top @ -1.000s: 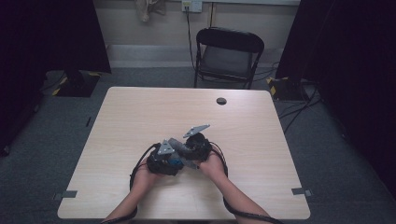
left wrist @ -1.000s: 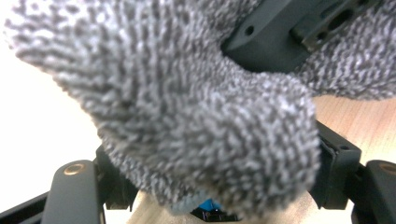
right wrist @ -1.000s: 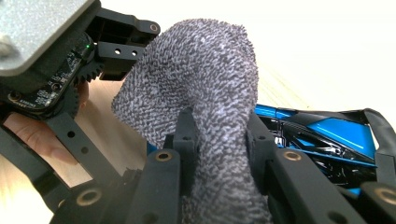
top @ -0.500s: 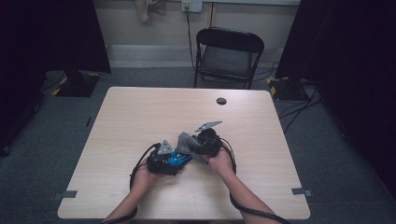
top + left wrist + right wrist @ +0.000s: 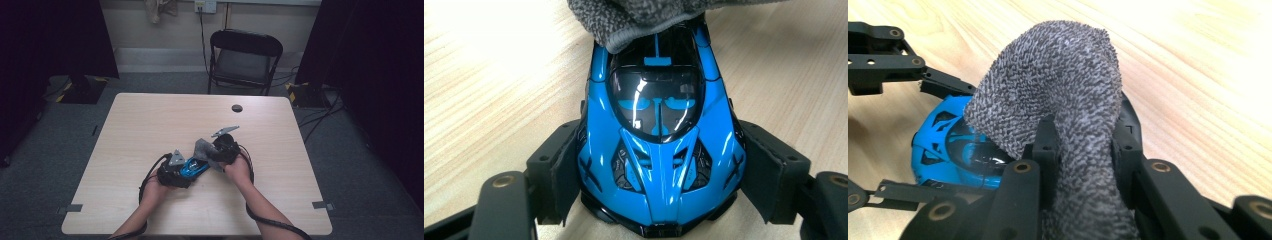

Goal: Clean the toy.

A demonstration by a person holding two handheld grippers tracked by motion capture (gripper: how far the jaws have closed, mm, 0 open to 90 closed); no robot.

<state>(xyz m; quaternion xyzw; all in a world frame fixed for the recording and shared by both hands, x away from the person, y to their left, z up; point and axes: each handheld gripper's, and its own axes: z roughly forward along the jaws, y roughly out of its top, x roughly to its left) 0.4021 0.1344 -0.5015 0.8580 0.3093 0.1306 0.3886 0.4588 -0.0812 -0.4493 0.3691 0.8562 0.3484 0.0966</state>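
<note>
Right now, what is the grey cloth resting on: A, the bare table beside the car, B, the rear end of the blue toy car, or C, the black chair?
B: in the left gripper view the grey cloth drapes over the rear end of the blue toy car, which the left gripper clamps at its front.

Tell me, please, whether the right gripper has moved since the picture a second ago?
Yes. In the high view the right gripper with its grey cloth has shifted rightward, toward the table's right edge.
</note>
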